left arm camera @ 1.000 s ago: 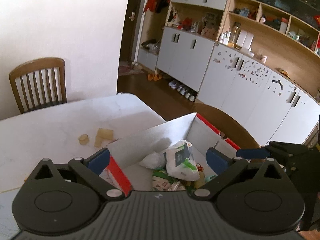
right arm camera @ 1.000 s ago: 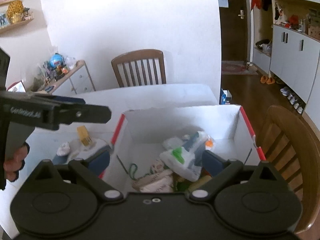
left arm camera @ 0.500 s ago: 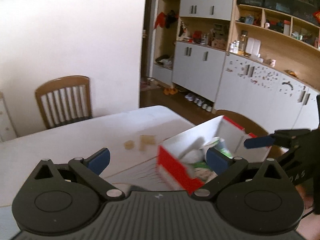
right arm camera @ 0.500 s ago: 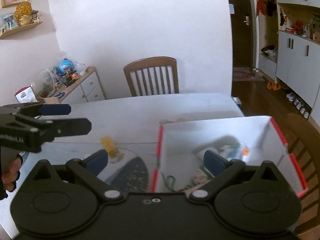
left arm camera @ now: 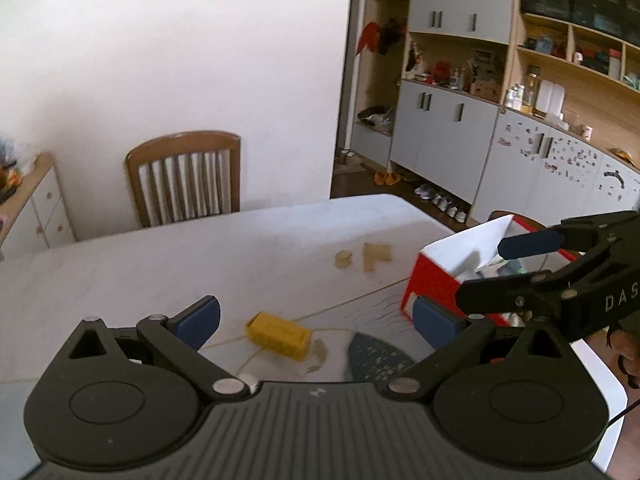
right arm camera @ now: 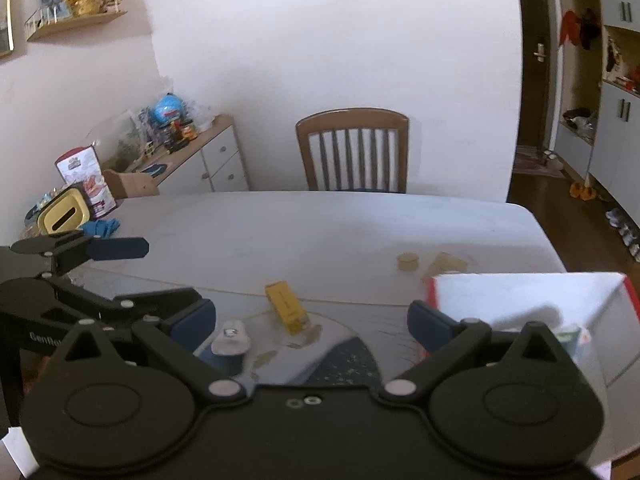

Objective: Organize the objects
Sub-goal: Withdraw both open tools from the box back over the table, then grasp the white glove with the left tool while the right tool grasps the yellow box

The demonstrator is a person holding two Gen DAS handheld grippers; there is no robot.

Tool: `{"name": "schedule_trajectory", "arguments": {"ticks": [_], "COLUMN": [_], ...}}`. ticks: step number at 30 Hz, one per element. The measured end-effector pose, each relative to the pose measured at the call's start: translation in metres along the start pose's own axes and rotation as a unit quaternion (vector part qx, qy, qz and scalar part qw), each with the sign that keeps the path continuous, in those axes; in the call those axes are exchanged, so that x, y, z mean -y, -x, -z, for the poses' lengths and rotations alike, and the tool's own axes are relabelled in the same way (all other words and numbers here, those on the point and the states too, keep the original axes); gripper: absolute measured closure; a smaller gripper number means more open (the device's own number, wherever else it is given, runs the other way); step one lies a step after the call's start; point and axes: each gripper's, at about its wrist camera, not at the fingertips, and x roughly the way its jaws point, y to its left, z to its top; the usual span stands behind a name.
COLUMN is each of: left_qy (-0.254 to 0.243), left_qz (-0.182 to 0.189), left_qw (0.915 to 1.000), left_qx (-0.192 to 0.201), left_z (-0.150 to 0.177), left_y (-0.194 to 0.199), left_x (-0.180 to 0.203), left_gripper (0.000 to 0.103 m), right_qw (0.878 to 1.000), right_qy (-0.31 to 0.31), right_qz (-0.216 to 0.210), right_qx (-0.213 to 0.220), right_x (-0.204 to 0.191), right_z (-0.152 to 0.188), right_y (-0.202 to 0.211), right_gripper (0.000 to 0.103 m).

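A small yellow box (left arm camera: 279, 335) lies on the white table (left arm camera: 160, 264), between my left gripper's fingers; it also shows in the right wrist view (right arm camera: 289, 306). My left gripper (left arm camera: 316, 320) is open and empty above the table. My right gripper (right arm camera: 312, 322) is open and empty. A red and white box (left arm camera: 448, 276) holding several packets stands at the right; its white inside shows in the right wrist view (right arm camera: 520, 300). A small white packet (right arm camera: 231, 338) lies near my right gripper's left finger.
Two tan pieces (left arm camera: 366, 258) lie mid-table. A dark patterned mat (left arm camera: 376, 356) lies near the front edge. A wooden chair (left arm camera: 186, 176) stands at the far side. A low cabinet with clutter (right arm camera: 176, 152) stands at the left wall.
Both grippers have pulled back and swung left, away from above the box. The yellow box and the table's middle have come into view.
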Motion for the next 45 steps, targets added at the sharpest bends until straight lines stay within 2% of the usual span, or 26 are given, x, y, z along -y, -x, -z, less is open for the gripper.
{"name": "schedule_trajectory", "arguments": {"ticks": [12,19,34,45], "left_qy": [0.04,0.057,0.049,0.063], "left_qz": [-0.028,-0.014,-0.005,-0.033], "left_qw": [0.9979,0.9961,0.9936,0.9912], "left_qx": [-0.043,-0.067,-0.101,-0.112], "left_z": [0.038,0.061,0.087,0.092], "left_y": [-0.023,-0.044,-0.103,-0.125], "left_x": [-0.056,-0.079,-0.075,-0.067], "left_gripper": [0.0,0.0,0.0,0.0], "right_qw": [0.999,0.998,0.991,0.987], "right_qy": [0.024,0.028,0.04,0.049], "right_qz": [-0.01,0.001,0.013,0.012], "right_qx": [-0.041,-0.064,-0.123,-0.155], "right_x": [-0.028,-0.032,-0.025,-0.024], "right_z": [-0.004,-0.002,0.003,0.008], "right_y": [-0.066,-0.104,-0.183,-0.219], "right_gripper": [0.001,0.002,0.005,0.013]}}
